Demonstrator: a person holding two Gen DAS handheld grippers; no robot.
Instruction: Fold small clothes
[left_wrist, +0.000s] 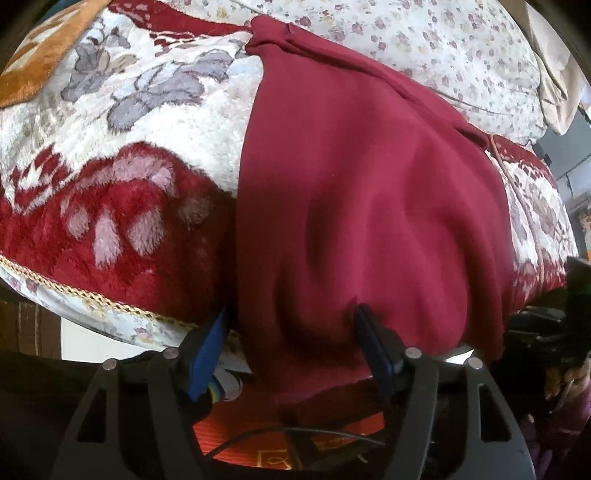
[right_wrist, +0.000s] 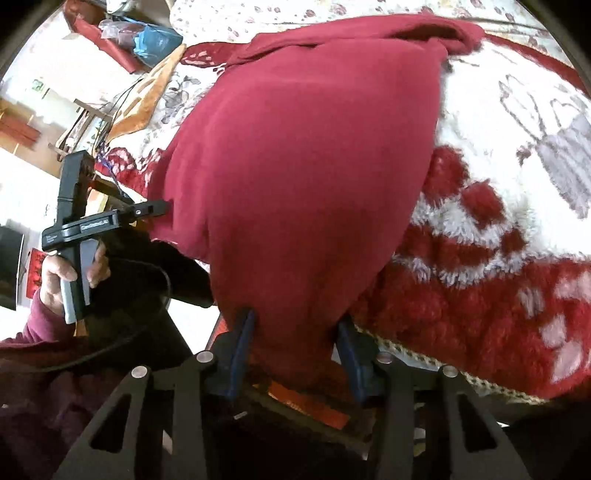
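A dark red garment (left_wrist: 369, 206) lies spread over the plush blanket, its near hem hanging over the bed's front edge. It also fills the right wrist view (right_wrist: 295, 177). My left gripper (left_wrist: 291, 321) has its jaws wide apart around the garment's near left hem, and the cloth bunches between the blue fingers (left_wrist: 369, 339). My right gripper (right_wrist: 293, 328) has its jaws apart around the near right hem, with cloth filling the gap. The left gripper also shows in the right wrist view (right_wrist: 155, 208), held in a hand at the garment's left edge.
A red and white floral plush blanket (left_wrist: 122, 221) covers the bed, with a braided trim (left_wrist: 92, 295) along its front edge. A floral sheet (left_wrist: 443, 44) lies at the back. An orange mat (left_wrist: 258, 435) is on the floor below. Room clutter (right_wrist: 140, 37) sits at the far left.
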